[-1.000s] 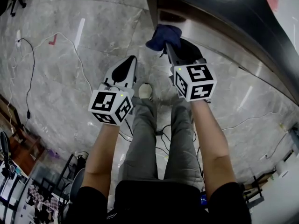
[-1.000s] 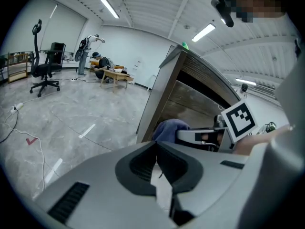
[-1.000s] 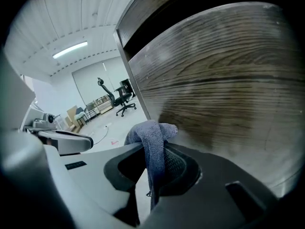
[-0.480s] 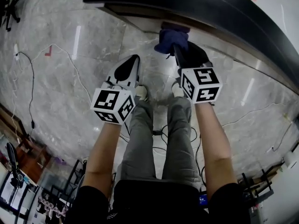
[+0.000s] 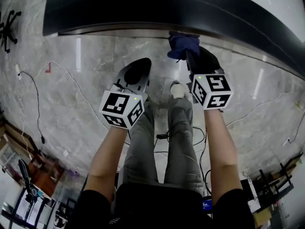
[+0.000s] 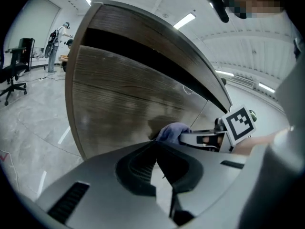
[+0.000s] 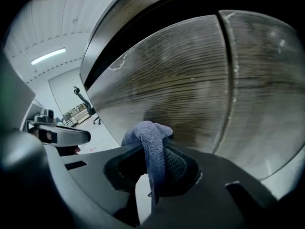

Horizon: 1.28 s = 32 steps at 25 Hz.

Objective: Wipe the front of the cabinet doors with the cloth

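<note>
From above, the dark counter (image 5: 143, 8) hides most of the cabinet door (image 7: 190, 80). Our right gripper (image 7: 152, 149) reaches toward 12 o'clock, fingers pinching the blue cloth (image 7: 147, 132) by the door. Our left gripper (image 6: 155, 147), at 9 o'clock, has fingers closed on nothing.

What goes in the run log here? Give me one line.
step: wipe | right claw: shut on cloth | cloth: at cabinet door front | left claw: shut, empty, clear of door
</note>
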Tool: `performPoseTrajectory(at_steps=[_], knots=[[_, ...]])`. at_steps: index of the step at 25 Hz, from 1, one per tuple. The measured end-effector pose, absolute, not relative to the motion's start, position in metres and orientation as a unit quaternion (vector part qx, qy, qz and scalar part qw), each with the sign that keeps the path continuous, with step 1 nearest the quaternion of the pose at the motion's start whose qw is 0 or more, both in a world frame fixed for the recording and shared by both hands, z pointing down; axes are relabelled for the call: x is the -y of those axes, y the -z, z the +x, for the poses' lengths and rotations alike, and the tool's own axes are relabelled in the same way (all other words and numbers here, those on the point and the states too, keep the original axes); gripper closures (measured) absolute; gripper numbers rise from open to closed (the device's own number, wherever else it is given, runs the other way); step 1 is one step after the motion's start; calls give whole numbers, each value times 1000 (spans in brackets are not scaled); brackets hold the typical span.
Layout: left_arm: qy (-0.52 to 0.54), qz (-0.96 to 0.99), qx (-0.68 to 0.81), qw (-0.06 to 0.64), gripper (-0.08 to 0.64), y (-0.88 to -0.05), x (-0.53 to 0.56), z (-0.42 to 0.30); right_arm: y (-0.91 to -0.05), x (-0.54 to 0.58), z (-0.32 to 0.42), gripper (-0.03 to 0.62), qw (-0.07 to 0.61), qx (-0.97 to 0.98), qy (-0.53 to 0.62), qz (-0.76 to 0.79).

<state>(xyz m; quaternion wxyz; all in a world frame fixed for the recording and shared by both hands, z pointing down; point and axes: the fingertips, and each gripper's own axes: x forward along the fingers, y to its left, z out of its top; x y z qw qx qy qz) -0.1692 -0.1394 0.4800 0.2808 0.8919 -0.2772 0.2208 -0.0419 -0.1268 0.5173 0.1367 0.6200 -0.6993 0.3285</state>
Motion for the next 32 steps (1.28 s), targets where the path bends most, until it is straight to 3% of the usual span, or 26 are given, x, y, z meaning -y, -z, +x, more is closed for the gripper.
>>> performPoseTrajectory(at_steps=[15, 32], knots=[[-218, 916, 201, 269, 552, -467, 105, -85, -510, 71, 39, 522, 98, 645, -345, 675], [-210, 884, 303, 286, 552, -484, 148, -194, -523, 108, -129, 522, 133, 742, -348, 558]])
